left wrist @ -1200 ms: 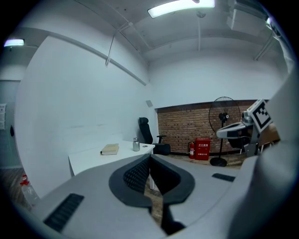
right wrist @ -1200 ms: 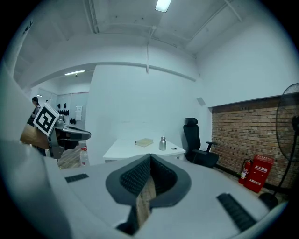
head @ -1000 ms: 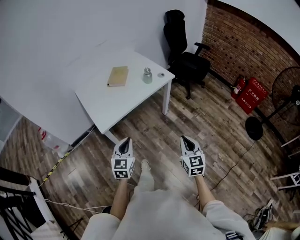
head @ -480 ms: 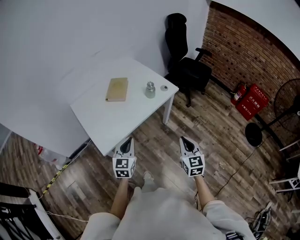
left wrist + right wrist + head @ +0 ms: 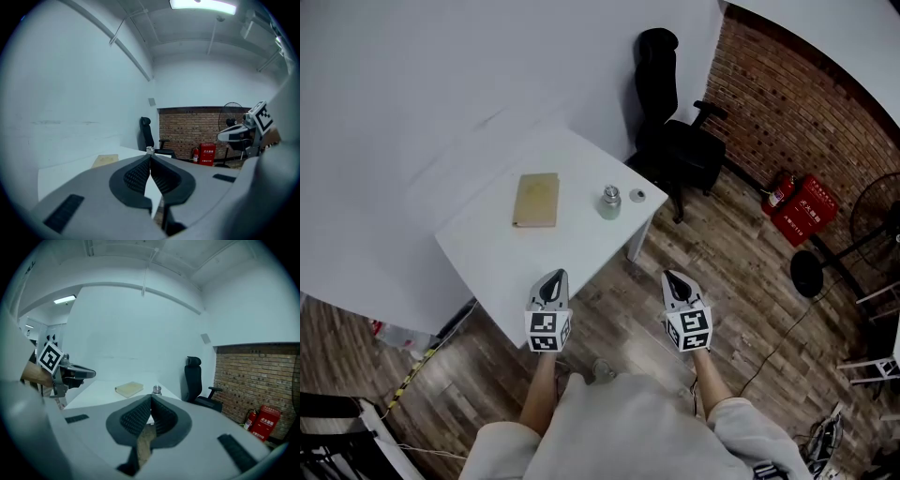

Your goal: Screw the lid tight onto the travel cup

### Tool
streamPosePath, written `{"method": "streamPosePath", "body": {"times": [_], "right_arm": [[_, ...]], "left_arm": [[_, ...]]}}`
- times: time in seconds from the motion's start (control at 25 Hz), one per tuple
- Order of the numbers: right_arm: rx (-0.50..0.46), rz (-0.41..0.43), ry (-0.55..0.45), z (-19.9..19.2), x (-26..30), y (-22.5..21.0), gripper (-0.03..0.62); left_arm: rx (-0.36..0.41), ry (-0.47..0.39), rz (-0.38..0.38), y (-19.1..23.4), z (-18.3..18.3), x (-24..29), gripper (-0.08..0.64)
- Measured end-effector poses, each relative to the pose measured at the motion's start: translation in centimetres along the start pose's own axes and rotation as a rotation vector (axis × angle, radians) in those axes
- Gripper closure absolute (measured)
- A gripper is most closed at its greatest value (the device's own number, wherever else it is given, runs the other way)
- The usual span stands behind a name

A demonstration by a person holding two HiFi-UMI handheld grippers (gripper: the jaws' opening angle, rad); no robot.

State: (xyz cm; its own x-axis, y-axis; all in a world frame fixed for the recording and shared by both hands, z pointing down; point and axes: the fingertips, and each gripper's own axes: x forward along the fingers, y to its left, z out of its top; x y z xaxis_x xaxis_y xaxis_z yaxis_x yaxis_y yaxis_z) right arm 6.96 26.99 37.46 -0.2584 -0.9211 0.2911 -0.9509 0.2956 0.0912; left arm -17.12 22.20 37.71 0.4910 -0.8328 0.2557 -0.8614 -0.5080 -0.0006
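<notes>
While head view shows the lid (image 5: pixel 637 195), neither gripper view does

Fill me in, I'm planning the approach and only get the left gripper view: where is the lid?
Observer: In the head view the lid lies on the table, just right of the travel cup, not touching it.
Operator: How far along is my gripper?
Observer: The left gripper shows over the table's near edge, well short of the cup.
Operator: Is the right one holding anything?
Observer: No; the right gripper view shows the right gripper shut and empty.
</notes>
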Motion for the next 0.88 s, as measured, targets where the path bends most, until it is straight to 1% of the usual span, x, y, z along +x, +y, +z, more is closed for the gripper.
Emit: {"method": "streamPosePath", "body": {"times": [0.24,0.4,0.64,0.88], "right_arm": [[0.003,-0.017,0.018,0.2,4.0,0.0,0.592],[0.01,-0.029,0.029,-0.1,6.0,-0.2,0.593],[0.033,-0.043,0.048,-0.8,7.3,-1.1,0.592],[0.038,-0.028,0.064,-1.4,9.3,-2.6,0.594]], "left_arm": [[0.007,0.007,-0.036,2.9,0.3,3.6,0.552],[0.014,0.021,-0.059,4.0,0.0,5.6,0.552],[0.015,0.044,-0.088,4.3,-0.4,8.0,0.552],[0.002,0.066,-0.095,3.8,-0.8,10.8,0.552]]}}
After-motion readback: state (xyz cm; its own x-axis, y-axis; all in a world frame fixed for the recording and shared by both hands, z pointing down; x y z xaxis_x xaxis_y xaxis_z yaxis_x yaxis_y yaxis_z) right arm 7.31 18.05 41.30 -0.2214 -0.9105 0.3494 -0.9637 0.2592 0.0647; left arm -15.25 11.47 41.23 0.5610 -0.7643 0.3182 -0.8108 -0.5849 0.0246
